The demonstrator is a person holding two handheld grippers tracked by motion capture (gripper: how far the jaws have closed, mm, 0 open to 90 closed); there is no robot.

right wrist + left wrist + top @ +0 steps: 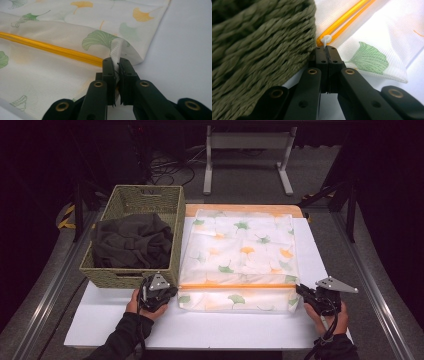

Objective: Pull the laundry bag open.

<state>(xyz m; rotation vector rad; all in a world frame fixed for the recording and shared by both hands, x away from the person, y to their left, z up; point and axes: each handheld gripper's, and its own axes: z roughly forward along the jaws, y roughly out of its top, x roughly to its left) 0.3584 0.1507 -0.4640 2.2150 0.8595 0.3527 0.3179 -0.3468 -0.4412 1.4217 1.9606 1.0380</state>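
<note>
A white mesh bag [240,252] printed with green and orange leaves lies flat on the white table [200,325]. An orange zipper [235,284] runs across its near end. My left gripper [175,291] sits at the zipper's left end. In the left gripper view the left gripper [326,48] is shut on the small white zipper pull [326,39], tight against the basket [262,45]. My right gripper [299,290] is at the bag's right edge. In the right gripper view the right gripper [116,62] is shut on a raised fold of the bag's fabric [117,48] by the zipper [50,48].
A woven green basket [130,279] holding a dark crumpled cloth [132,240] stands on the table left of the bag, touching it. A wooden strip [240,209] shows behind the bag. A grey metal stand [247,150] is on the floor beyond.
</note>
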